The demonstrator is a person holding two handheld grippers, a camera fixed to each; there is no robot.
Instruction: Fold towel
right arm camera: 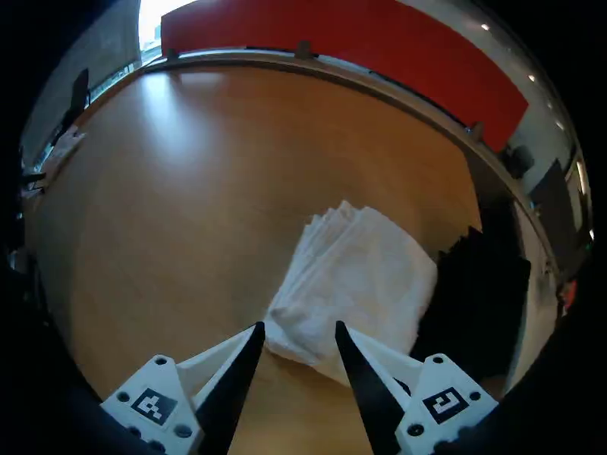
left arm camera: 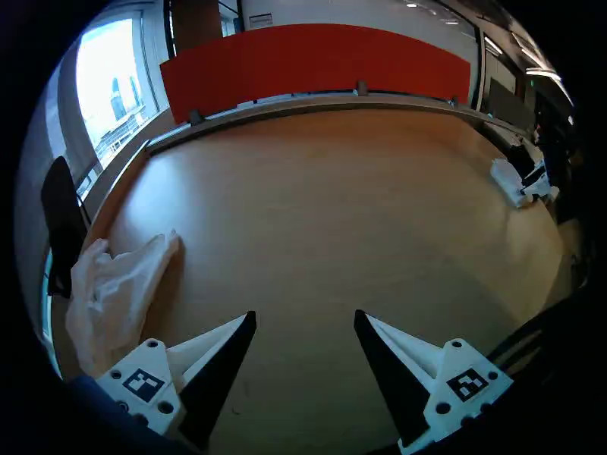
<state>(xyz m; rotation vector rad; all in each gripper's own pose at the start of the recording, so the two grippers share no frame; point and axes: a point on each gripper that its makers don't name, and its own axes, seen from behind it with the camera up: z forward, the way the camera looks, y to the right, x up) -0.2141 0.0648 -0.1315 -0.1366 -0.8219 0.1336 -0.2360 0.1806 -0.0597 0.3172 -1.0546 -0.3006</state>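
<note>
Wooden table (right arm camera: 190,189) bears the folded towel (right arm camera: 356,280) just ahead of the right gripper (right arm camera: 300,334), jaws parted and empty; left gripper (left arm camera: 303,318), likewise parted, judged farther off

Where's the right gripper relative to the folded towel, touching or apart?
Cannot tell. In the right gripper view the open right gripper frames the towel at its near corner, but the overlap shows neither clear contact nor a gap.

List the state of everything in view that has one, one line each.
towel, folded, flat on table
right gripper, open, at towel's near edge, not gripping
left gripper, open, above bare table
plastic bag, crumpled, at table edge
red divider, upright at table's far edge
</note>
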